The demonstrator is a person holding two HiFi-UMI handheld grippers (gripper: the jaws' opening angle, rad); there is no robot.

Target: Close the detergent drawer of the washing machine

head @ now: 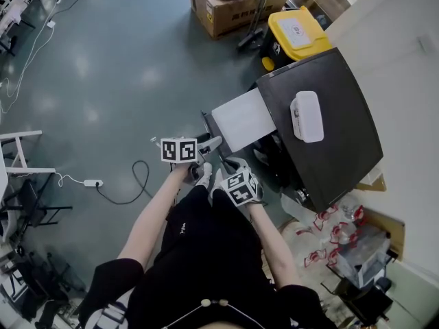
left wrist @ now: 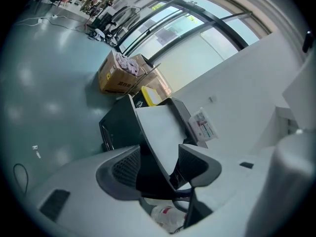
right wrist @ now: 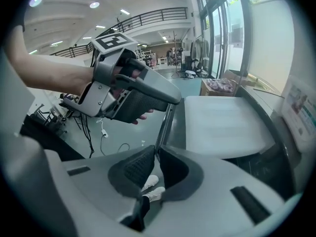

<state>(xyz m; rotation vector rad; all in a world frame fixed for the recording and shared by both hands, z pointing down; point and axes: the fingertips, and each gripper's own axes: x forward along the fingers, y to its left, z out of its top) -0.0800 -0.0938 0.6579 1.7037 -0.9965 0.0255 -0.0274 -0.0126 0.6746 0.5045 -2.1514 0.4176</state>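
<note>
- Detergent drawer [head: 243,118] stands pulled out of the front of the washing machine [head: 343,149]. In the head view its pale flat top juts towards the person, left of the machine's dark lid.
- The drawer's thin dark front edge is the end nearest the two tongs, and both meet it there.
- The right gripper [right wrist: 157,161] has its jaws drawn almost together. In the right gripper view the drawer's dark front edge runs straight into the narrow slot between the pads, which pinch it.
- The left gripper [left wrist: 158,166] has its jaws well apart. In the left gripper view the drawer's pale panel and dark edge sit between the two pads, and neither pad presses on them.
- In the right gripper view the left gripper is seen from the side, held in a hand, with its jaw tip at the top of the same front edge.
- A white container [head: 306,116] lies flat on the machine's lid.
- Beyond the machine stands a yellow-lidded bin [head: 296,33], and just beside that an open cardboard box [head: 223,5].
- A power strip [head: 92,182] with a looped cable lies on the grey floor, well apart from the machine, on the person's left.
- The person's white shoes [right wrist: 150,182] show below the right gripper's jaws.
</note>
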